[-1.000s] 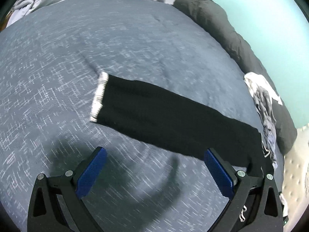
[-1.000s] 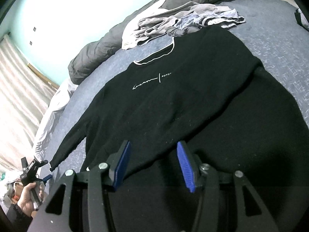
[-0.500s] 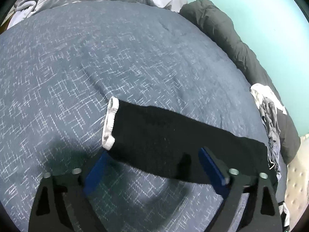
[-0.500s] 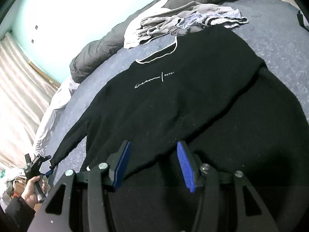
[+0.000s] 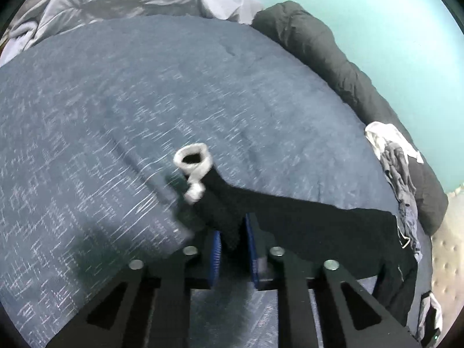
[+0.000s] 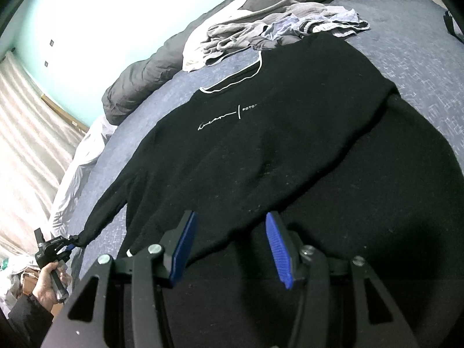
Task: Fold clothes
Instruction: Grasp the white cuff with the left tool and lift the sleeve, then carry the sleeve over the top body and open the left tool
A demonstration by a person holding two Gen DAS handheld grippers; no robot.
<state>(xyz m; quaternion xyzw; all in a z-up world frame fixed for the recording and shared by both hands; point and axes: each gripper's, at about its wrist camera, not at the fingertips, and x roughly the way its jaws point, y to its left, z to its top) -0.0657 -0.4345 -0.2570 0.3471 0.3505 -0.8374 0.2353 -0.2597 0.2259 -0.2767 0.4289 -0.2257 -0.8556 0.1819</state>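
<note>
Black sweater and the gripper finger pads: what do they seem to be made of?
Black sweater: likely soft matte knit; fuzzy, lint-flecked surface, bunching where the left gripper pinches its sleeve. Pads: probably blue ribbed rubber or plastic; fine ridges show.

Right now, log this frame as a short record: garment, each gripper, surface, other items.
garment: black sweater spread flat, front up, white-trimmed neckline
left gripper: fingers shut on the sleeve near its white cuff
right gripper: open, over the sweater's lower body, holding nothing
surface: blue-grey bedspread
other items: pile of grey clothes beyond the neckline; dark duvet along the wall
</note>
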